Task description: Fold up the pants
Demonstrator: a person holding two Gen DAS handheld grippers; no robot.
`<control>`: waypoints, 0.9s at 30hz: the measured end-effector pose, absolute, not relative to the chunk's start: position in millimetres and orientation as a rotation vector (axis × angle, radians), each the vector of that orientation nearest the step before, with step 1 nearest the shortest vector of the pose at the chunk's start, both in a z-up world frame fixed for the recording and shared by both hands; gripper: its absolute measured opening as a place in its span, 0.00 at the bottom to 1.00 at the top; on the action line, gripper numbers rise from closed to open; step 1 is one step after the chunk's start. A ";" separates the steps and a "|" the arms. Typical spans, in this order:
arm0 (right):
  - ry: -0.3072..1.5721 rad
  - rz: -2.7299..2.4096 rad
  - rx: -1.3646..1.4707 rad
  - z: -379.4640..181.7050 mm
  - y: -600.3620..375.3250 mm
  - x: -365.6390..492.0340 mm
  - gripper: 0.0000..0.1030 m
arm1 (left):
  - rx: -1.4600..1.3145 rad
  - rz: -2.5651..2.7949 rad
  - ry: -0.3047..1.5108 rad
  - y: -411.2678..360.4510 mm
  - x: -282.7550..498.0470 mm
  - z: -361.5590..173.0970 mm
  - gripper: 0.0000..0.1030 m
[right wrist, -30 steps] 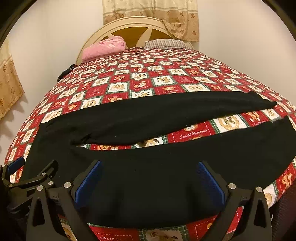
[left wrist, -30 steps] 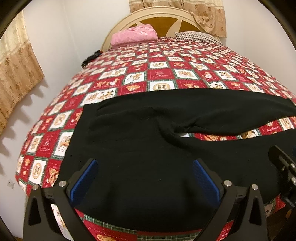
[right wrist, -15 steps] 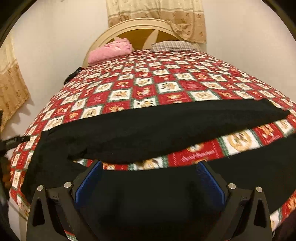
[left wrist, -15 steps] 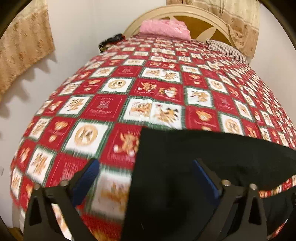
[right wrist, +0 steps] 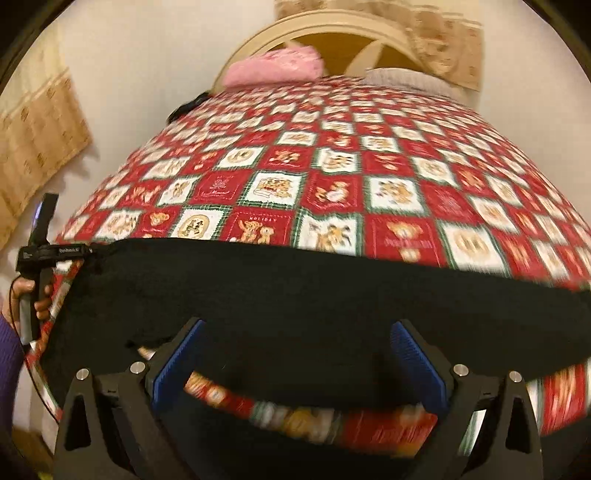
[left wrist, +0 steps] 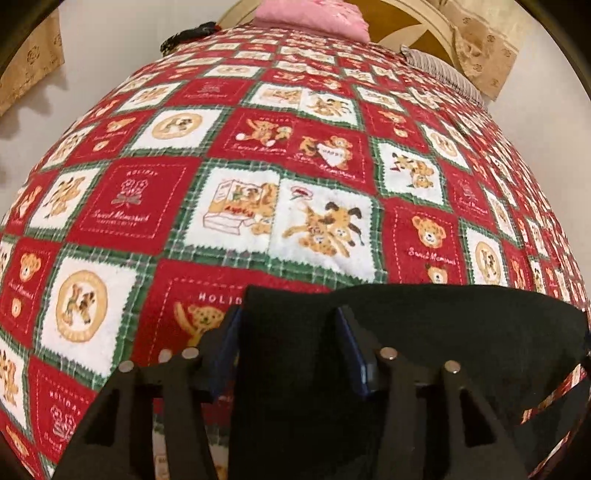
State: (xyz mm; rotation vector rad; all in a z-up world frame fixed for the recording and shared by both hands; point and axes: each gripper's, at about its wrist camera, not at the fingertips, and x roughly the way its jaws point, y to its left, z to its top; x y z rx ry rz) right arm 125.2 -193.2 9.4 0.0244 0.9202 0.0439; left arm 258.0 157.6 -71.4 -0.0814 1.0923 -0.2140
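Change since earlier frames: left gripper [left wrist: 288, 350] has gone from spread wide above the waist cloth to narrowed onto a corner of the black pants [left wrist: 424, 332]; right gripper [right wrist: 295, 365] has come closer over the leg cloth, its view now motion-blurred.
Left gripper state: blue pads [left wrist: 352, 354] drawn in against a raised fold of black fabric, pinching it (cloth fills the whole gap between them).
Right gripper state: blue pads [right wrist: 419, 365] spread wide, black cloth and a strip of bedspread showing between them; whether they touch the cloth I cannot tell.
Pants position: lying across the near edge of the bed, a long black band running left to right in the right wrist view [right wrist: 314, 288]; pinched corner sits toward the bed's near-left corner.
Bedspread [left wrist: 236, 206]: red, white and green patchwork with teddy bears, covering the bed.
Far end of bed: pink bundle [right wrist: 273, 68] and striped pillow [right wrist: 406, 79] against the curved headboard [right wrist: 325, 26].
Left hand [right wrist: 38, 295]: seen at the left edge of the right wrist view, gripping its tool's handle (purple sleeve below).
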 end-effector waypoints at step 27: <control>0.787 0.412 0.060 76.4 -201.5 116.9 0.05 | -0.164 -0.291 0.829 170.1 203.1 17.6 0.15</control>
